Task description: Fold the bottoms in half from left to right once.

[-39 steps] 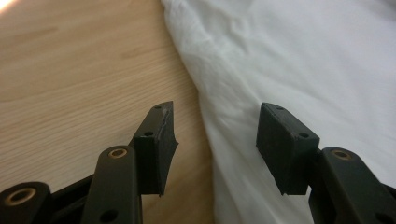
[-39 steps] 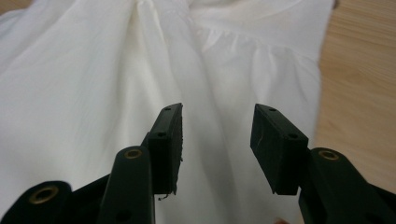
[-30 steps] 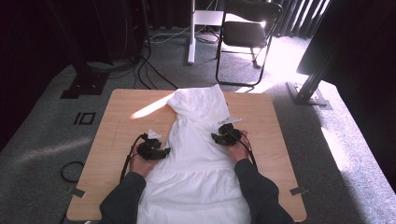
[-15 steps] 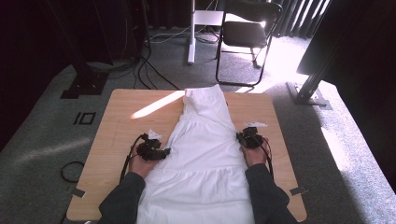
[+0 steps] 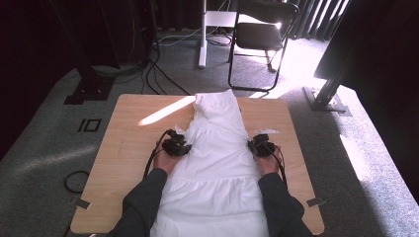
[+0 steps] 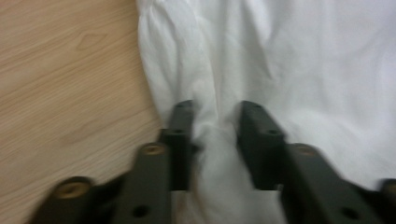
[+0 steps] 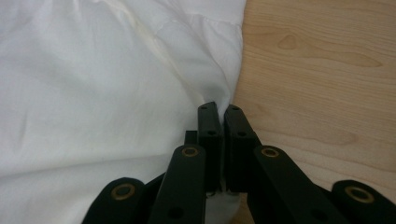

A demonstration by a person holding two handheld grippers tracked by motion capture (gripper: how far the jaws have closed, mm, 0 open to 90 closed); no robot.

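A white garment [image 5: 217, 148] lies lengthwise down the middle of the wooden table [image 5: 123, 153]. My left gripper [image 5: 184, 147] is at the garment's left edge. In the left gripper view, my left gripper [image 6: 215, 109] has just been closing its jaws, and a bunched fold of the garment [image 6: 303, 56] is pinched between them. My right gripper [image 5: 254, 145] is at the garment's right edge. In the right gripper view, my right gripper [image 7: 222, 108] has its jaws pressed together on the hem of the garment [image 7: 93, 93], beside bare table [image 7: 317, 70].
Bare wood lies on both sides of the garment, with a sunlit streak [image 5: 165, 111] at the far left. A black chair [image 5: 259, 34] and cables [image 5: 158, 74] are on the carpet beyond the table. Dark-sleeved forearms [image 5: 143, 197] rest over the near edge.
The right gripper has slid right, from over the garment to its right edge, and the cloth now lies flatter. The left gripper has moved right onto the left edge and taken hold of a fold.
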